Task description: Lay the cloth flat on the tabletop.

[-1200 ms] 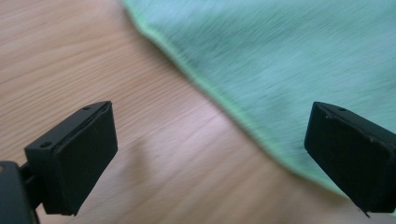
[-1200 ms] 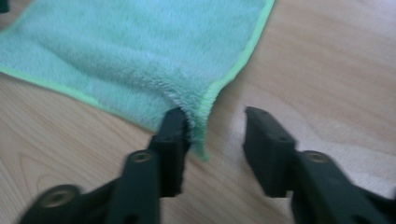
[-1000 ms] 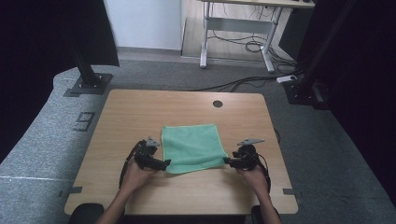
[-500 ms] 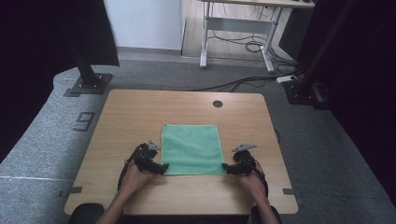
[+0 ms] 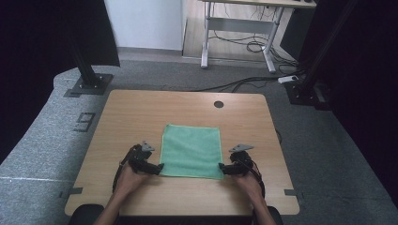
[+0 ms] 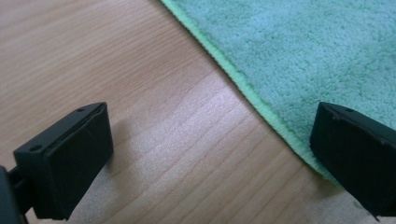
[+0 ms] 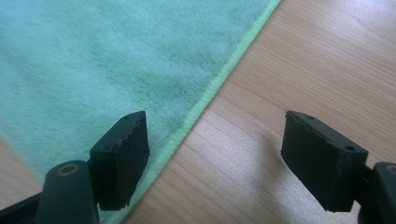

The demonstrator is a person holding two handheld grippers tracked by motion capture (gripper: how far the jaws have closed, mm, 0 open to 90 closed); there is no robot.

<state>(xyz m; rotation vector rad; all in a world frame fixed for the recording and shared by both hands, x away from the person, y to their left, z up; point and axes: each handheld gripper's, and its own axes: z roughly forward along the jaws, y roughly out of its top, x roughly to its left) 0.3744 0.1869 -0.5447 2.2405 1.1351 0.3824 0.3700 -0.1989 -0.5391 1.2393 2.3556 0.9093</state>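
On bare table point(image 5: 141, 112): green cloth point(image 5: 192, 150) flat; left gripper point(image 5: 157, 168), right gripper point(image 5: 224, 169) flank near corners, jaws spread, right's just opening.

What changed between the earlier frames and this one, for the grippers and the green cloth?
Both grippers came toward the person, from beside the green cloth to its two near corners. The left gripper stands open across the left edge. The right gripper has just been opening its jaws and straddles the right edge, its pads not pressing on it. The cloth stayed flat in the same place on the table.
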